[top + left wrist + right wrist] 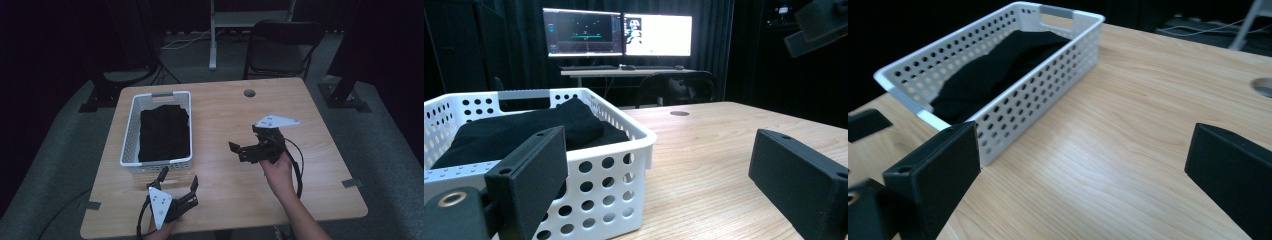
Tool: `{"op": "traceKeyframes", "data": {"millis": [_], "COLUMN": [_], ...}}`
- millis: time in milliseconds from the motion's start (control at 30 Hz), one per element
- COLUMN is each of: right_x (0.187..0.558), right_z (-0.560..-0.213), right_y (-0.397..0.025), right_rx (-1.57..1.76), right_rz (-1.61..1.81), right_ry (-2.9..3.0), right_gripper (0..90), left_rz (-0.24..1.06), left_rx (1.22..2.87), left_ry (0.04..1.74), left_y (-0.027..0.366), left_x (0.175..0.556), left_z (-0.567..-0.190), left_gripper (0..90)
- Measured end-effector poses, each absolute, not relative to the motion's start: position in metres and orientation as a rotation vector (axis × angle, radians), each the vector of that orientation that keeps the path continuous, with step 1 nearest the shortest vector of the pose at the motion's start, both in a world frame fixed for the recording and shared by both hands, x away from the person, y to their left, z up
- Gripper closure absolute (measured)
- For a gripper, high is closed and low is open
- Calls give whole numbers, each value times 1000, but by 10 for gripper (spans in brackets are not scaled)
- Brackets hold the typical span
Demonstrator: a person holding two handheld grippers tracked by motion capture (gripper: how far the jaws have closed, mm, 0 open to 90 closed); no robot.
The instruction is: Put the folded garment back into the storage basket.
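We see a white basket on the table's left, black cloth inside. Left gripper near its front edge, jaws spread; right gripper at mid-right, jaws apart, pointing left.

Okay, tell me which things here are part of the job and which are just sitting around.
Part of the job:
- white basket on the table
- black cloth lying inside it
- left gripper, open, just in front of the basket
- right gripper, open, over bare table

Just sitting around:
- folding chair behind the table
- two monitors on a far desk
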State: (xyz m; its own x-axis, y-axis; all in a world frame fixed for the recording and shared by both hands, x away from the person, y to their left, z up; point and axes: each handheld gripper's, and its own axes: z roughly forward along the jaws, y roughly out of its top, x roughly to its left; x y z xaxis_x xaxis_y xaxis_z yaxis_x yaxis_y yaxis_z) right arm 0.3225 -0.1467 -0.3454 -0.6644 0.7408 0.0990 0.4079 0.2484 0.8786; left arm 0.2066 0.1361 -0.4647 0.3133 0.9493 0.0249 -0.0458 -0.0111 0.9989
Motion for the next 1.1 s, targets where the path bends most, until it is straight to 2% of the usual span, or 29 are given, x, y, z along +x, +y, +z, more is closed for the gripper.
{"op": "traceKeyframes", "data": {"millis": [300,1100], "right_x": [313,286], "right_z": [-355,-394], "right_y": [-176,-221], "right_rx": [1128,1225], "right_rz": [1389,1388], "right_ry": [2155,2131], "right_gripper": [13,13], "left_rz": [1004,1007], "left_rx": [1324,1321], "left_ry": [933,936], "left_y": [136,136], "left_x": [207,206], "left_z": [-465,-465], "left_gripper": [102,102]}}
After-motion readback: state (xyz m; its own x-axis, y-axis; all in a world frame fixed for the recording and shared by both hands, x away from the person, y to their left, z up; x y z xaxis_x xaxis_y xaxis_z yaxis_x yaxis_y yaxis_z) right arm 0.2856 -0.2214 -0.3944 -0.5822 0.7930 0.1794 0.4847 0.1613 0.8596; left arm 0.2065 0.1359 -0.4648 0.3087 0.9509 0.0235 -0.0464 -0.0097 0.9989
